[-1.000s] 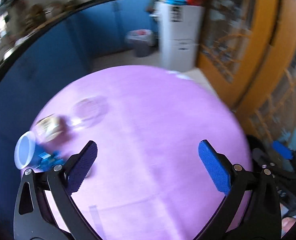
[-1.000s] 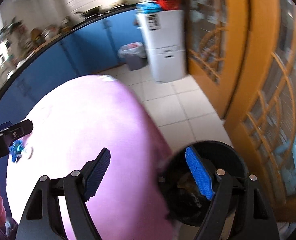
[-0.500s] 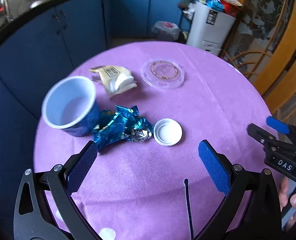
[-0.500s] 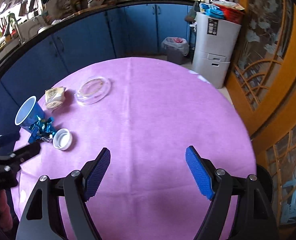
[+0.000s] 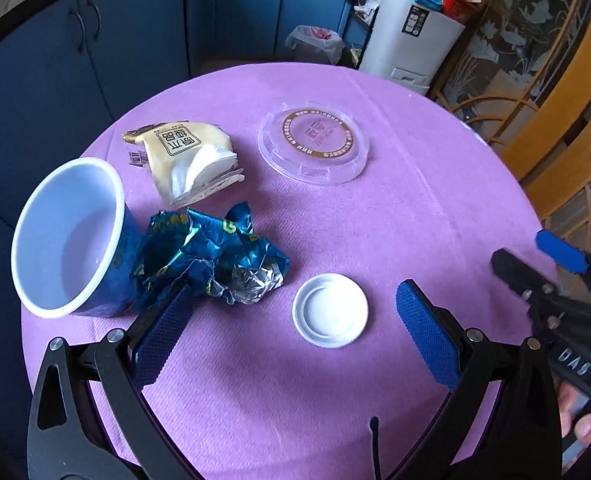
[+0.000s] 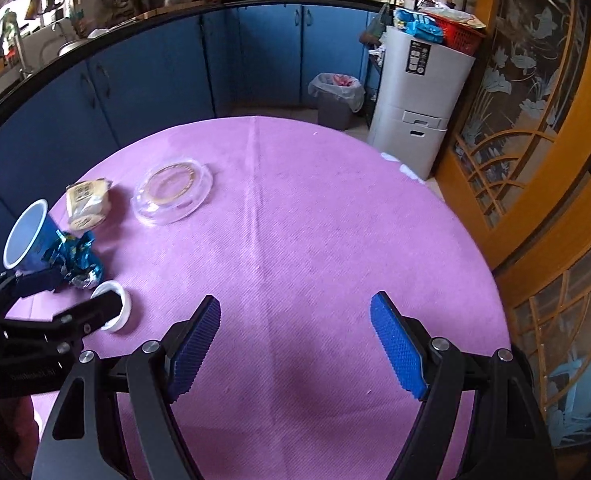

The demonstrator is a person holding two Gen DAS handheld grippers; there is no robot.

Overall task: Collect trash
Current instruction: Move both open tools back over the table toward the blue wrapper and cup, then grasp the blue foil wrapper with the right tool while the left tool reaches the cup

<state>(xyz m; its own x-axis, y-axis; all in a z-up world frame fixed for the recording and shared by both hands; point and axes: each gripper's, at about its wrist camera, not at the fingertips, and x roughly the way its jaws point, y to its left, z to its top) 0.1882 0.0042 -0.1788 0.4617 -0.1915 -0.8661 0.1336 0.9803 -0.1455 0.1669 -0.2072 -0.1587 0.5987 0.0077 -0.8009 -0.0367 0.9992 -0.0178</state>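
Trash is clustered at the left edge of the round purple worktop (image 5: 395, 208). The small white round plastic cap (image 5: 330, 309) lies between the spread fingers of the left claw (image 5: 295, 322), crumpled blue foil wrapper (image 5: 211, 254) just beyond-left. The right claw (image 6: 295, 344), also spread and empty, is well apart, so the left is judged nearer.

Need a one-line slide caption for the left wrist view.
Open left gripper hovers over white cap, beside crumpled blue wrapper and blue cup.
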